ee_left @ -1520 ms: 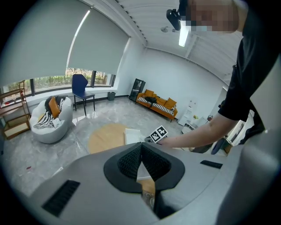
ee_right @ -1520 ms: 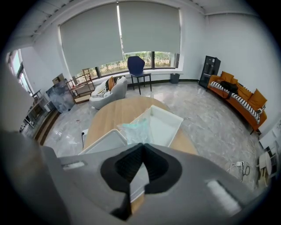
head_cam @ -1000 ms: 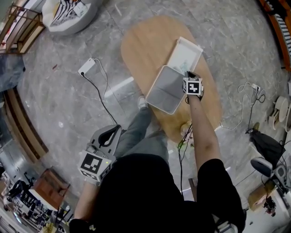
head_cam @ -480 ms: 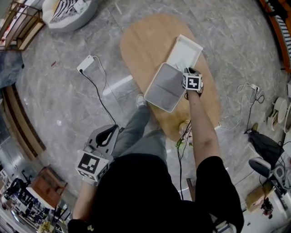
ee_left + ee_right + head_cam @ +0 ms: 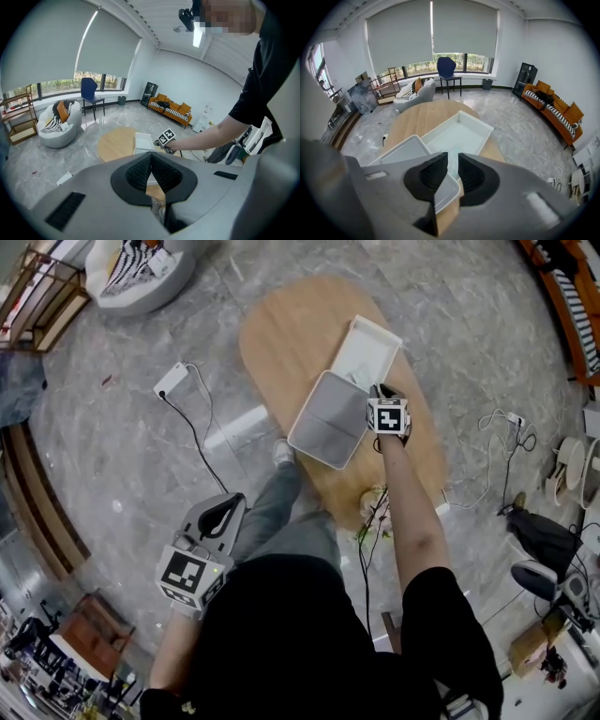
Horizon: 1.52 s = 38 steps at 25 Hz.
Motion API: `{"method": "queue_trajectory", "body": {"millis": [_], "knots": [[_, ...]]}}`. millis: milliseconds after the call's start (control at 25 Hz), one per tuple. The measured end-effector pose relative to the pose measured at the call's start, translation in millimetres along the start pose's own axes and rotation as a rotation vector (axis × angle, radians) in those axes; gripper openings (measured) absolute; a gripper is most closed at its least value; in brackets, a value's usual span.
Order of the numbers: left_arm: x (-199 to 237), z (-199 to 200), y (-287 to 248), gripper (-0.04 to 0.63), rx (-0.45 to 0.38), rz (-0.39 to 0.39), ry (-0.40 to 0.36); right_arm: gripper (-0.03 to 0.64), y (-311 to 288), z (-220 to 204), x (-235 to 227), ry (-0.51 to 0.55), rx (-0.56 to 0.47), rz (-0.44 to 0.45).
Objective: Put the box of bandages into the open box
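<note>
Table (image 5: 281,334): oval, wood top, on a grey stone floor.

Open box (image 5: 375,334): white, shallow, at the table's far right edge and lying at a slant.

Lid (image 5: 328,418): pale grey, flat on the table. It sits against the open box's near end, toward the table's near edge.

Bandage box (image 5: 453,154): seen only as a faint greenish patch on the floor of the open box at its near end. It shows through the gap of the right jaws, and no detail can be made out.

Right gripper (image 5: 380,395): held out over the table on an outstretched arm, above the line where lid and open box meet. In the right gripper view its jaws (image 5: 453,164) stand a narrow gap apart with nothing held between them.

Left gripper (image 5: 225,507): held low at the person's side over the floor, well apart from the table. In the left gripper view its pads (image 5: 140,171) meet at the tips — closed, and empty.

Power strip (image 5: 172,381): white, on the floor left of the table, with a dark cable trailing from it.
</note>
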State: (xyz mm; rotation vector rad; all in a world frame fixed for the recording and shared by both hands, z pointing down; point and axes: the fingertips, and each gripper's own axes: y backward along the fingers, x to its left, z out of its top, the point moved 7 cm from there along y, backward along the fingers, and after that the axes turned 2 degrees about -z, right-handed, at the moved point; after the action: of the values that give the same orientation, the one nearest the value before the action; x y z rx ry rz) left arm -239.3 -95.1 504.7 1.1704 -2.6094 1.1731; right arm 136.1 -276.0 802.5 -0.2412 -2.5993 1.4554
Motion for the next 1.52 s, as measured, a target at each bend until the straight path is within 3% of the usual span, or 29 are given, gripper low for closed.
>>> {"method": "queue_trajectory", "body": {"millis": [480,760,1520], "knots": [[-50,2,17,0.011,-0.066,0.038,-0.015,0.057,90,2,17,0.089,-0.133,0.061],[-82,1,36,0.011,-0.128,0.046,-0.022,0.001,161,-4,41,0.152,-0.222,0.106],[-151,0,69,0.011,-0.278,0.082,-0.027,-0.002,380,-13,88,0.144,-0.474,0.314]]}}
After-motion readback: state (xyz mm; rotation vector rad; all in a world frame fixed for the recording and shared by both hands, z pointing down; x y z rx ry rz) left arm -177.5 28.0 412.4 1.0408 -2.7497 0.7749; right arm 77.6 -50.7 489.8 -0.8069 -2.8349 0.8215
